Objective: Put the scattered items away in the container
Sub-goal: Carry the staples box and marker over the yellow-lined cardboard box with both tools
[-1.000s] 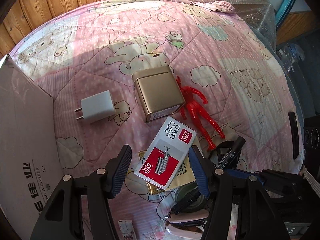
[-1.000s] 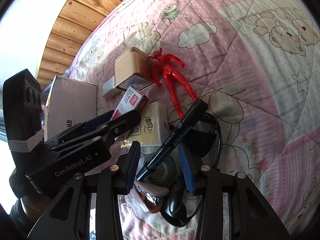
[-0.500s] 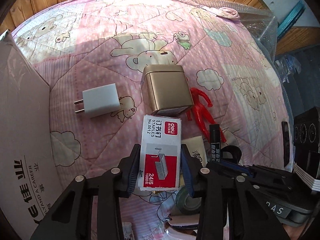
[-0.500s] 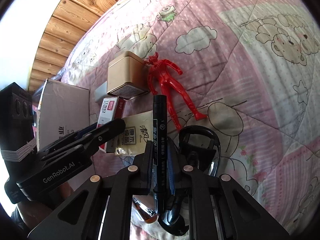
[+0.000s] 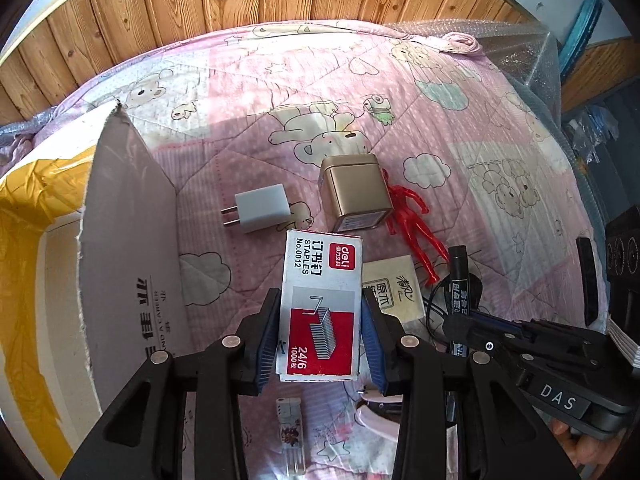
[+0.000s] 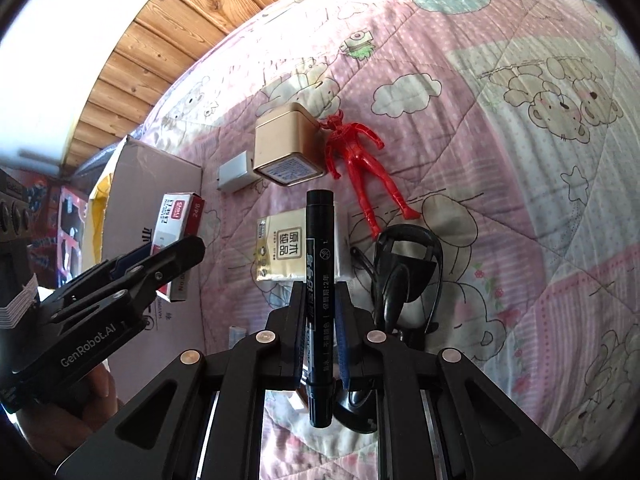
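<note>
A pink quilted bedspread printed with cartoon bears and clouds [image 5: 460,92] is covering the bed, a brown wooden plank wall [image 5: 240,4] is standing behind it, and clear bubble wrap [image 5: 516,48] is lying along its far edge.

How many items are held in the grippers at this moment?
2. The staples box is clamped in the left hand-held gripper, beside the cardboard box. The black marker is clamped in the right hand-held gripper, above the quilt.
</note>
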The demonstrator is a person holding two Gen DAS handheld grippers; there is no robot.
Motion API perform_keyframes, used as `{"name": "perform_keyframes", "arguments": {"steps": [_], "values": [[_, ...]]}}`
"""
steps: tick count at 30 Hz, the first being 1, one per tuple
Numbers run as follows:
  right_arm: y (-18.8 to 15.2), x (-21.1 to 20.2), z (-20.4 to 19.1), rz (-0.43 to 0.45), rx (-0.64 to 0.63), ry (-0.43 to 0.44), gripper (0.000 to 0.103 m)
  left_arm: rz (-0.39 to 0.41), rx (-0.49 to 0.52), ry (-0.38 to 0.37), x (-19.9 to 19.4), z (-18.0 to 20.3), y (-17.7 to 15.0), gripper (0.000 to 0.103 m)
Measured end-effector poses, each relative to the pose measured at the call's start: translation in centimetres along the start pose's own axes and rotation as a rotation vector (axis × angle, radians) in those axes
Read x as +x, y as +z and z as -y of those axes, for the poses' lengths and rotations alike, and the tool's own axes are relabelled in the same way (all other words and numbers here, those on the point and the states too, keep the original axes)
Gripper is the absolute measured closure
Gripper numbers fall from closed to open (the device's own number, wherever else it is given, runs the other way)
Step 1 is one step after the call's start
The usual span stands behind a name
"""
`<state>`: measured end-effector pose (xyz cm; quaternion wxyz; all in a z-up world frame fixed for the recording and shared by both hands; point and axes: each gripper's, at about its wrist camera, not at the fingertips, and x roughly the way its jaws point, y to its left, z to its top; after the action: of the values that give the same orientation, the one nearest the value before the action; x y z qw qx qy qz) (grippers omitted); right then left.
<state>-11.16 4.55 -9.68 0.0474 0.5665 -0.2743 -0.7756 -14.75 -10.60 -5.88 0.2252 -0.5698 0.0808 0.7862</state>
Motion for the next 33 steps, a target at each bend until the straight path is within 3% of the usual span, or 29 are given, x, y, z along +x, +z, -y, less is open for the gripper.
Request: {"name": "perform_keyframes", "arguments": {"steps": [17,33], "values": [[-2.9,-2.7,-4.6,0.02,-0.125,-0.037,0.089,0.133,-0.052,0.031,-7.9,-1.7,-2.4,0.064],[-4.4,-3.4,-11.1,0.024,-0.291,-0.027,0.089,0.237,-0.173,0.038,-13.7,-6.4,-5.7,0.064]]}}
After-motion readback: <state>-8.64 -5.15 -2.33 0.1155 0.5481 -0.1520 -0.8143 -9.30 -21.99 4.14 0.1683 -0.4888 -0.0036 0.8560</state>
